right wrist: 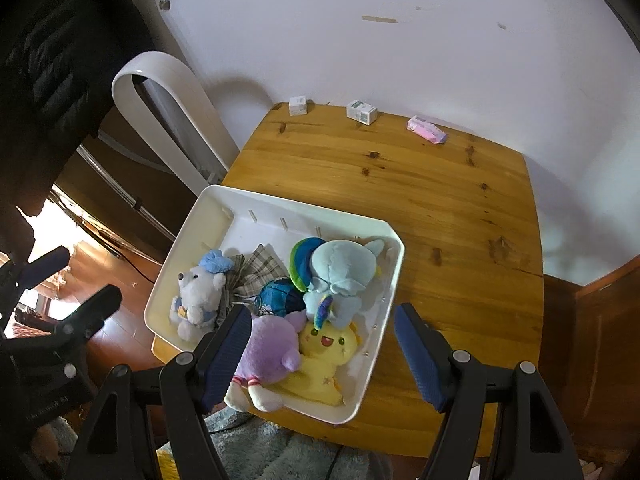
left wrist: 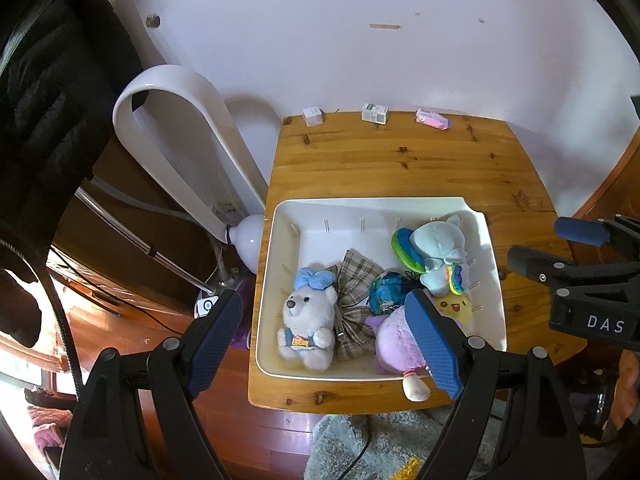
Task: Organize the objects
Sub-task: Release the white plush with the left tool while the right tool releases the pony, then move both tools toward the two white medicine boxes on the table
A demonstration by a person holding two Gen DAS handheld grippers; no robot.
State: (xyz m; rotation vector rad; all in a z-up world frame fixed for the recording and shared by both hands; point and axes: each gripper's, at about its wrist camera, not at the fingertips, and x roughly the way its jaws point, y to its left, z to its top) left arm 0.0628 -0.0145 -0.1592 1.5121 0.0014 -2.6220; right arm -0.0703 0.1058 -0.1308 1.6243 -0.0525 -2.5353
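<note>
A white tray (left wrist: 280,240) sits on the near left of a wooden table (left wrist: 400,160). It holds a white bear (left wrist: 306,320), a plaid bow (left wrist: 356,280), a blue ball toy (left wrist: 386,292), a light-blue plush (left wrist: 436,248), a yellow plush (left wrist: 454,306) and a purple plush (left wrist: 394,344). My left gripper (left wrist: 328,340) is open and empty above the tray's near side. My right gripper (right wrist: 322,354) is open and empty over the purple plush (right wrist: 268,356) and yellow plush (right wrist: 324,348). The right gripper also shows at the right of the left wrist view (left wrist: 560,248).
Two small white boxes (left wrist: 313,116) (left wrist: 375,113) and a pink packet (left wrist: 433,119) lie along the table's far edge by the wall. A white bladeless fan (left wrist: 180,140) stands left of the table. A grey rug (left wrist: 360,440) lies below the near edge.
</note>
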